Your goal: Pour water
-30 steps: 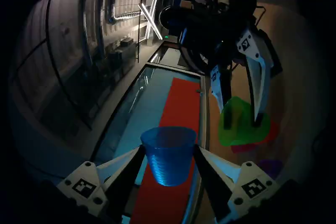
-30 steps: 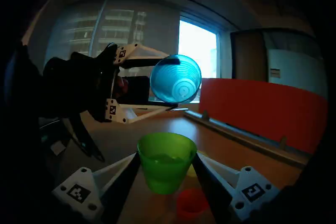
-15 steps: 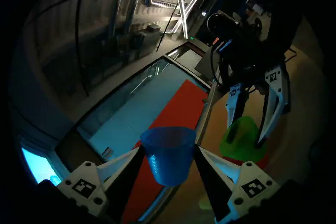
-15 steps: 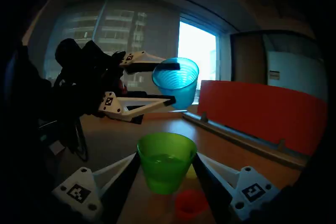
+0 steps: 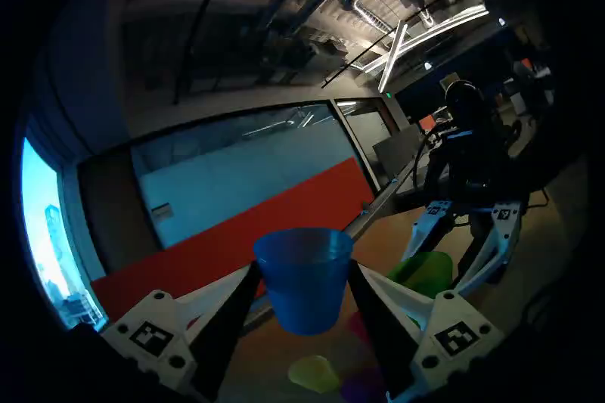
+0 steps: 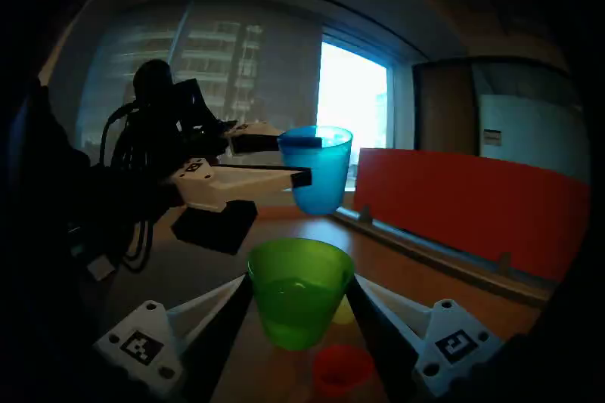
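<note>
Back upright comes the blue cup (image 6: pixel 316 168), pinched between the left gripper's (image 5: pixel 303 273) fingers; pour looks done. Between the right gripper's (image 6: pixel 301 280) fingers sits the green cup (image 6: pixel 295 321), clamped, water (image 6: pixel 299 287) inside.

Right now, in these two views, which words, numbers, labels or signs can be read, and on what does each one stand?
No text can be read.
A small label on the pale wall panel: too small to read.
Square markers on the right hand-held gripper: black-and-white patterns, no letters.
The blue cup and the green cup: no print seen.
</note>
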The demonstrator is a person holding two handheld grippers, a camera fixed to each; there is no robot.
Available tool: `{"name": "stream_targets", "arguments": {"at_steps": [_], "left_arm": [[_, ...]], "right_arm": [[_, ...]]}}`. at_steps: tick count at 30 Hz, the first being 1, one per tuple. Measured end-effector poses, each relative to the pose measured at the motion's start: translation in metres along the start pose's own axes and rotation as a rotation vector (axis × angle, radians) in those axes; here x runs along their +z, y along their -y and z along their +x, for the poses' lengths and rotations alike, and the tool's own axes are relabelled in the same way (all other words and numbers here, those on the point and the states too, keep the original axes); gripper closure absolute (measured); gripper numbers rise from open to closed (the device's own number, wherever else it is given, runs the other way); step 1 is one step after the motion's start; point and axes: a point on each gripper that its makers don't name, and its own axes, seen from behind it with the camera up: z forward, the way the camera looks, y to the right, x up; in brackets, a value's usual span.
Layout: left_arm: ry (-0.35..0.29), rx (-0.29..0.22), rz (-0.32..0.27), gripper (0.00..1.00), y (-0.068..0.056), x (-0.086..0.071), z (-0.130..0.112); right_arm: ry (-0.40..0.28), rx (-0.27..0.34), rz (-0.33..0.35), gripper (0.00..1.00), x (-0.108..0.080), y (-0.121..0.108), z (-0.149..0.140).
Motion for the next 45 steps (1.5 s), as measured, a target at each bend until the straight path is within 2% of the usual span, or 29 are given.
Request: {"name": "stream_targets", "arguments": {"at_steps": [3,10,15,25,39,45], "left_arm": [[0.006,-0.073,-0.022,0.17,-0.004,0.0,-0.003],[0.026,-0.229,-0.036,0.17,-0.005,0.001,-0.012],[0.048,-0.306,-0.044,0.17,-0.005,0.0,-0.019],[0.091,-0.351,-0.062,0.17,-0.011,-0.003,-0.029],[0.215,-0.33,-0.076,0.17,-0.018,-0.019,-0.063],[0.263,-0.337,-0.108,0.16,-0.03,-0.027,-0.076]], "right_arm": [[-0.001,-0.001,-0.002,0.11,0.0,0.0,0.001],[0.0,-0.003,-0.006,0.11,-0.001,-0.001,0.002],[-0.001,-0.003,-0.011,0.12,-0.002,-0.002,0.002],[0.006,-0.004,-0.01,0.12,-0.005,-0.001,0.003],[0.048,0.01,0.012,0.11,-0.007,0.004,-0.007],[0.079,0.019,0.035,0.11,-0.009,0.01,-0.016]]}}
